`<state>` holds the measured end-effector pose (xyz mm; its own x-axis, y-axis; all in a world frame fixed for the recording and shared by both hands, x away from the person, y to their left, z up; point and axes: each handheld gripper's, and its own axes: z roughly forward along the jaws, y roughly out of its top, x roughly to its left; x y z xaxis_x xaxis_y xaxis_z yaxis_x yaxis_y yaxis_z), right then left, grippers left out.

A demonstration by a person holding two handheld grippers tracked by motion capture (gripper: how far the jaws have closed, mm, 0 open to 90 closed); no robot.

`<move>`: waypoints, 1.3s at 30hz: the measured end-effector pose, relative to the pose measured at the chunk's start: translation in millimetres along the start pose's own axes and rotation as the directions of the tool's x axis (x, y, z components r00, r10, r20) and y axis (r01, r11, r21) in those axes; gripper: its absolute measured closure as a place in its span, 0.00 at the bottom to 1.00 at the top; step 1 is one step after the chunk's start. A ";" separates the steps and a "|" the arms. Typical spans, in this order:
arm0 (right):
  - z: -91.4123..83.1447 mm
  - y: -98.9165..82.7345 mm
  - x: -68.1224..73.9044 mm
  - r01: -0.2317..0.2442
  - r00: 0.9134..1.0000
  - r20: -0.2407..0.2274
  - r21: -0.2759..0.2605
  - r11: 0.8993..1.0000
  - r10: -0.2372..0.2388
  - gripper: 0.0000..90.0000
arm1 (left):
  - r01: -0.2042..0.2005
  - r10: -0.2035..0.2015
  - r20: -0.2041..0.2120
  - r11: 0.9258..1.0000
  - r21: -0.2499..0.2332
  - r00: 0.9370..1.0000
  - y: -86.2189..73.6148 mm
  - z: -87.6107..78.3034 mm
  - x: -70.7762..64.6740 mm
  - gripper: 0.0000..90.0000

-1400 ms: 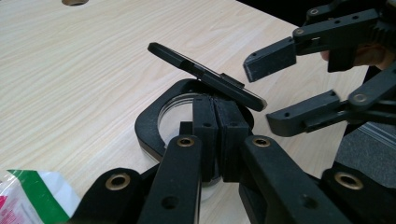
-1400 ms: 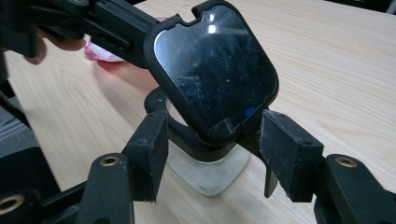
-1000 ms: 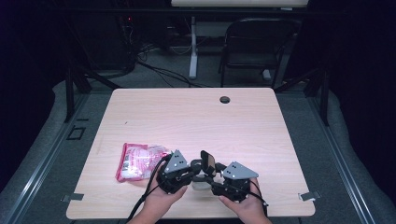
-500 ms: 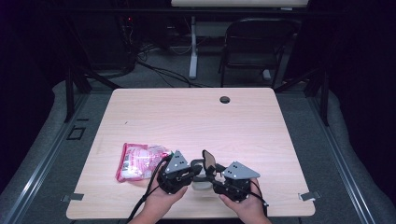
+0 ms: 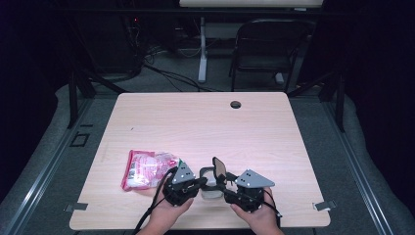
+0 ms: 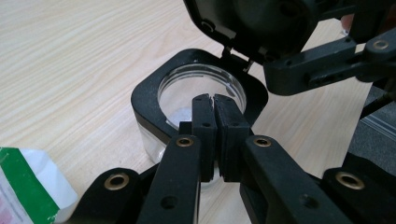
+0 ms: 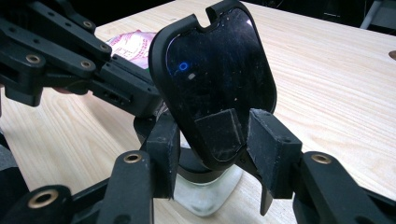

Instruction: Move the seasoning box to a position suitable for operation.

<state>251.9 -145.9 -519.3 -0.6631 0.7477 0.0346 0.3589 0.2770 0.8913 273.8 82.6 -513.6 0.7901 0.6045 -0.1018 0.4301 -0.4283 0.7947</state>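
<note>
Lying at the left of the table (image 5: 147, 122), a pink packet (image 5: 147, 169) sits just beside the left gripper (image 5: 198, 182), whose jaws are pressed together on the near rim of a clear jar with a black collar (image 6: 201, 95) at the table's near edge. To the right, the jar's hinged black lid (image 7: 217, 79) stands raised between the jaws of the right gripper (image 7: 224, 144), which have just been closing on it; one pad touches its lower edge, while whether the other presses it I cannot tell.
</note>
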 end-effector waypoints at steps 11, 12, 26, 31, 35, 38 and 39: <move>-1.0 -0.5 -0.6 -0.003 1.000 -0.003 -0.005 1.000 0.003 0.60 | 0.002 -0.002 0.012 1.000 -0.004 1.000 -1.1 0.5 1.8 0.98; -1.2 -0.6 -1.0 -0.003 1.000 -0.002 -0.006 1.000 0.003 0.60 | 0.002 -0.002 0.013 1.000 -0.003 1.000 -1.0 0.6 2.0 0.98; -7.5 -2.0 -7.7 -0.025 1.000 -0.001 -0.015 1.000 0.025 0.59 | -0.006 0.006 0.004 1.000 0.004 1.000 -0.4 0.5 1.5 0.98; -10.3 -3.1 -11.5 -0.041 0.999 -0.005 -0.016 0.999 0.040 0.59 | -0.011 0.011 0.007 1.000 0.000 1.000 -0.9 0.5 1.1 0.98; -12.8 -3.9 -14.3 -0.053 0.999 -0.008 -0.015 0.998 0.053 0.60 | -0.009 0.009 0.008 1.000 -0.003 1.000 -1.1 0.6 1.4 0.98; -15.0 -4.6 -16.5 -0.056 0.998 -0.014 -0.013 0.998 0.056 0.61 | -0.009 0.009 0.010 1.000 -0.004 1.000 -1.2 0.6 1.7 0.98; -15.5 -4.7 -17.0 -0.060 0.998 -0.013 -0.011 0.998 0.060 0.61 | -0.009 0.009 0.014 1.000 -0.001 1.000 -1.0 0.5 2.1 0.98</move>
<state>251.3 -169.2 -517.0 -0.6491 0.7549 0.0937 0.3905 0.2250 0.8927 275.2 84.0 -514.9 0.7998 0.5914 -0.1026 0.4225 -0.4333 0.7961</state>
